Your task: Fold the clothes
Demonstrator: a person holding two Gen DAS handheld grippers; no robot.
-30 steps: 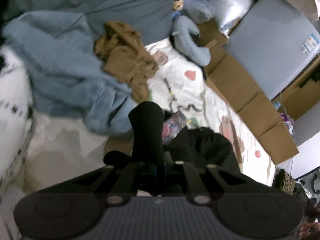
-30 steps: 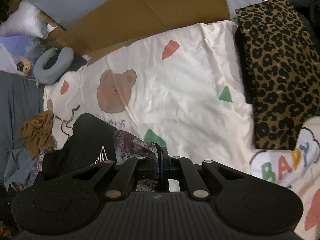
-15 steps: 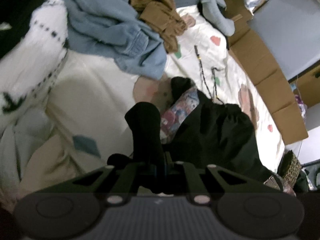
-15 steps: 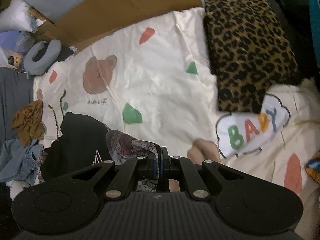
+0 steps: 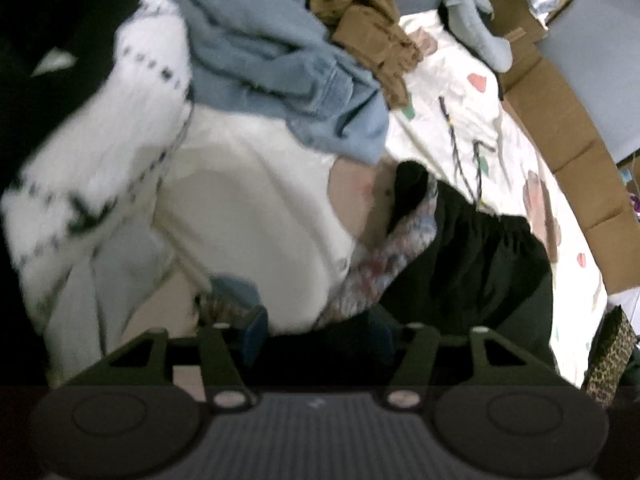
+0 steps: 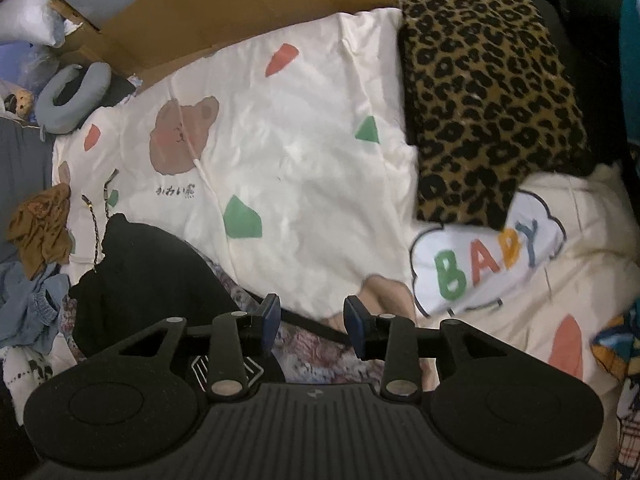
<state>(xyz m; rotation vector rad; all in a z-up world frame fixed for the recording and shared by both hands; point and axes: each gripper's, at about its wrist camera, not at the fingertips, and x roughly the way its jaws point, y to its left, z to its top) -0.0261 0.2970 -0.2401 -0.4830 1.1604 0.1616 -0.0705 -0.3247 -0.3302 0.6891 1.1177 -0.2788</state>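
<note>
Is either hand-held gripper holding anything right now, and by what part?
Nothing is held. Both the left hand-held gripper and right hand-held gripper have just been opening, above the black garment.

Grey neck pillow (image 6: 74, 96) beside cardboard (image 6: 240, 12)

Left wrist view blurred, dim edges; right wrist view sharp, evenly lit; fisheye bending.

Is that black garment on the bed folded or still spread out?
Folded, roughly: the black garment lies doubled in a compact bundle on the bedsheet, its patterned lining showing along one edge.
</note>
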